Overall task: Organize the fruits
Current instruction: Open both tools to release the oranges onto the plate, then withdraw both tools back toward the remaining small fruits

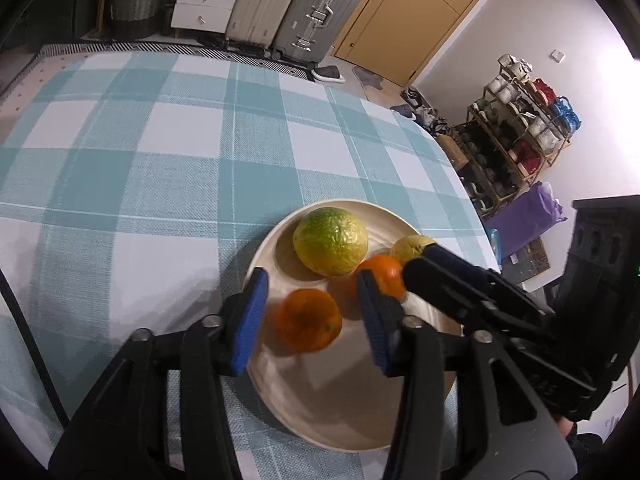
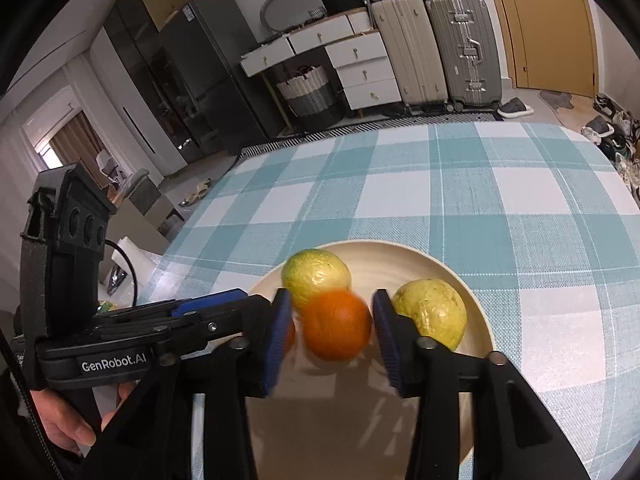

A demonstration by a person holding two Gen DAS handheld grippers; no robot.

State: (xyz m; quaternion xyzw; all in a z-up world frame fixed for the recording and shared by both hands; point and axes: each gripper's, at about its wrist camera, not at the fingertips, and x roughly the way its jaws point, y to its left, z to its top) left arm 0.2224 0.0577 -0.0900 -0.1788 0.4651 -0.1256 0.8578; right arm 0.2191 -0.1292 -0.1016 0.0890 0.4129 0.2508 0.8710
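A cream plate [image 1: 320, 412] [image 2: 352, 432] on the checked tablecloth holds a bumpy green-yellow fruit [image 1: 330, 240] [image 2: 316, 276], a yellow fruit [image 1: 410, 246] [image 2: 430, 316] and two oranges. My left gripper [image 1: 312, 284] straddles one orange [image 1: 308, 320] resting on the plate, with a gap at each blue pad, so it is open. My right gripper [image 2: 331, 294] stands around the other orange [image 2: 336, 324] [image 1: 384, 280], which looks blurred; its pads do not press on it. Each gripper shows in the other's view: the right [image 1: 420, 264], the left [image 2: 224, 300].
The teal-and-white checked table [image 1: 160, 152] [image 2: 500, 208] stretches beyond the plate. A hand [image 2: 68, 420] holds the left gripper at lower left. Suitcases [image 2: 464, 48], white drawers and a woven basket stand at the far wall; a shoe rack [image 1: 520, 136] stands right of the table.
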